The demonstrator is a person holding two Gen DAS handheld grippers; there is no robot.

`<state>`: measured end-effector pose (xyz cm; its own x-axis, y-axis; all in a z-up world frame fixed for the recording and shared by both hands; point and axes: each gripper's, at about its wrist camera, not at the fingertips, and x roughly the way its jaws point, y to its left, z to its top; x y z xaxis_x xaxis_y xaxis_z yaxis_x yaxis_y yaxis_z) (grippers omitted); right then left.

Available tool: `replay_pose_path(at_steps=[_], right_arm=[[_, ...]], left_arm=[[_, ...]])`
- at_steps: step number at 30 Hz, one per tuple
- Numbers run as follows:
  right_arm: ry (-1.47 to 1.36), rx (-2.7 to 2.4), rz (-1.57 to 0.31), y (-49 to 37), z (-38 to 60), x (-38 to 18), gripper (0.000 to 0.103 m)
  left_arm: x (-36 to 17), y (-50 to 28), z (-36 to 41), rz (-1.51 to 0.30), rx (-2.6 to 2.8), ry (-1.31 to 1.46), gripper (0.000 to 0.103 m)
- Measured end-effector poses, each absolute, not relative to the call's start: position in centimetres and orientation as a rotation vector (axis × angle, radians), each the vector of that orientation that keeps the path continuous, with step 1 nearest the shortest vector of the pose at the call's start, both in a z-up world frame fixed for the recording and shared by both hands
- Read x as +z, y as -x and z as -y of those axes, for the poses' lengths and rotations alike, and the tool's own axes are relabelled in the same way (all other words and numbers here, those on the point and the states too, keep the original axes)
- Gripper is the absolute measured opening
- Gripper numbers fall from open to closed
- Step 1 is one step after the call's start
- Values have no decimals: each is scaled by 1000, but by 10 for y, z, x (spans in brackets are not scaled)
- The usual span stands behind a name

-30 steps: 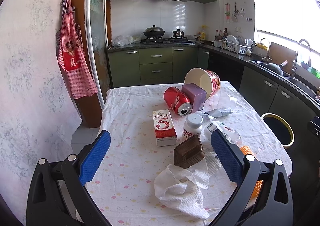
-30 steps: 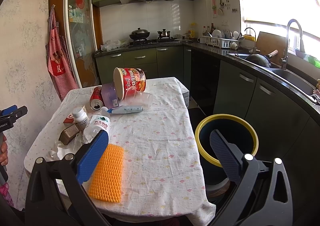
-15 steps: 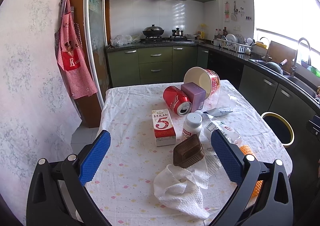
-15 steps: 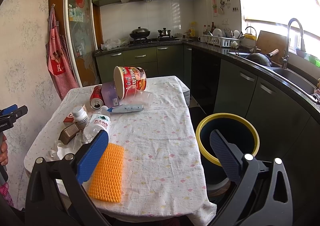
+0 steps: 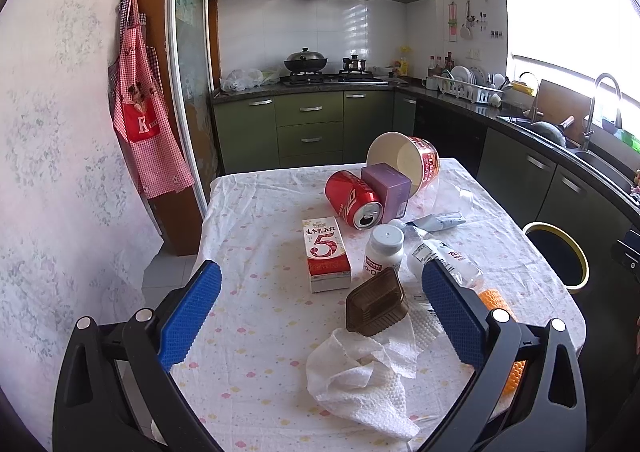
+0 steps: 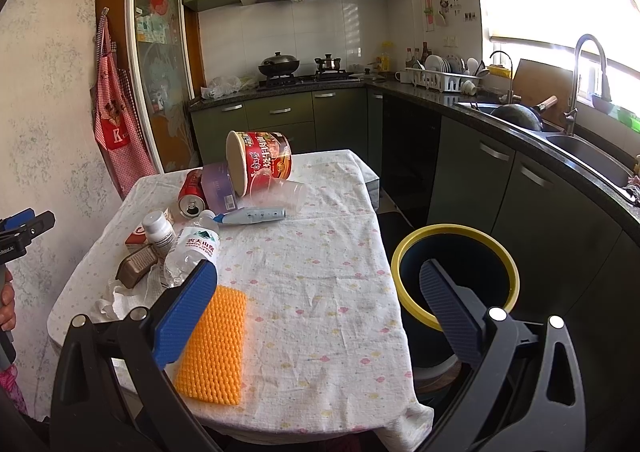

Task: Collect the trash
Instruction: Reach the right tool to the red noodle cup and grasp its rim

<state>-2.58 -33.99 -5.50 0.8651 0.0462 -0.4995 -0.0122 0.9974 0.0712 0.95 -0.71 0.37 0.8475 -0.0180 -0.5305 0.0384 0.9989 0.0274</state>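
Trash lies on the clothed table (image 5: 260, 292): a crumpled white paper towel (image 5: 360, 384), a brown plastic tray (image 5: 376, 306), a red-and-white carton (image 5: 326, 252), a white pill bottle (image 5: 384, 250), a clear water bottle (image 6: 192, 252), a red can (image 5: 352, 198), a purple box (image 5: 388, 192), a tipped noodle cup (image 6: 260, 162) and an orange mesh pad (image 6: 212, 348). My left gripper (image 5: 318, 306) hovers open over the table's near end, above the towel and tray. My right gripper (image 6: 318, 306) is open, empty, between the orange pad and the yellow-rimmed bin (image 6: 456, 252).
The bin stands on the floor at the table's right side, beside dark green cabinets (image 6: 500, 188) and a sink counter (image 6: 580, 144). A clear plastic cup (image 6: 284, 194) and a pale blue tube (image 6: 256, 216) lie mid-table. A person's hand (image 6: 6, 304) shows at the left edge.
Both views have shifted only slightly; the grippers stay open and nothing on the table has moved.
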Motion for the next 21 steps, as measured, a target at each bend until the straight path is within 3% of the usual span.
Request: replay_pose_path(at_steps=[11, 21], right_arm=[[-55, 40, -557, 8, 333, -69, 97], [57, 119, -565, -77, 296, -44, 97]], left_arm=[[-7, -43, -5, -597, -10, -22, 99], [-22, -147, -31, -618, 21, -10, 99]])
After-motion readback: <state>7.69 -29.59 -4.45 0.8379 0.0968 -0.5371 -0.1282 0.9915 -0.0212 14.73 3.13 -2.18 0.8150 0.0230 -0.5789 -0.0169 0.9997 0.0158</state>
